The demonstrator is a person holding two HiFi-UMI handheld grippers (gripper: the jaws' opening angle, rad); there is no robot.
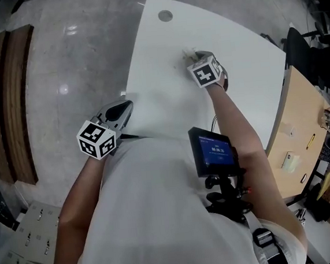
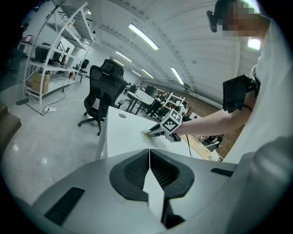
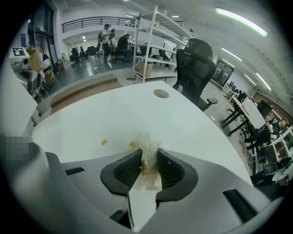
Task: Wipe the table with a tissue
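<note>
Head view: we reach the right tool (image 1: 195, 55) out over the middle of the white desk (image 1: 241, 80), its tip angled down at the surface, with a crumpled tissue (image 1: 188, 52) at its front. The left tool (image 1: 123, 107) hangs by the desk's near corner. A round cable hole (image 1: 165, 15) marks the far end.

Left gripper view: the left tool's jaws meet, with nothing between them. Beyond them the right tool holds the tissue down on the desk, and a black office chair (image 2: 101, 91) stands past the far end.

Right gripper view: the right tool's jaws are clamped on the tissue, which is stained yellow-brown, its front end on the desk. Two small yellowish spots (image 3: 104, 142) lie on the desk, one at the tissue's edge and one to its left.
</note>
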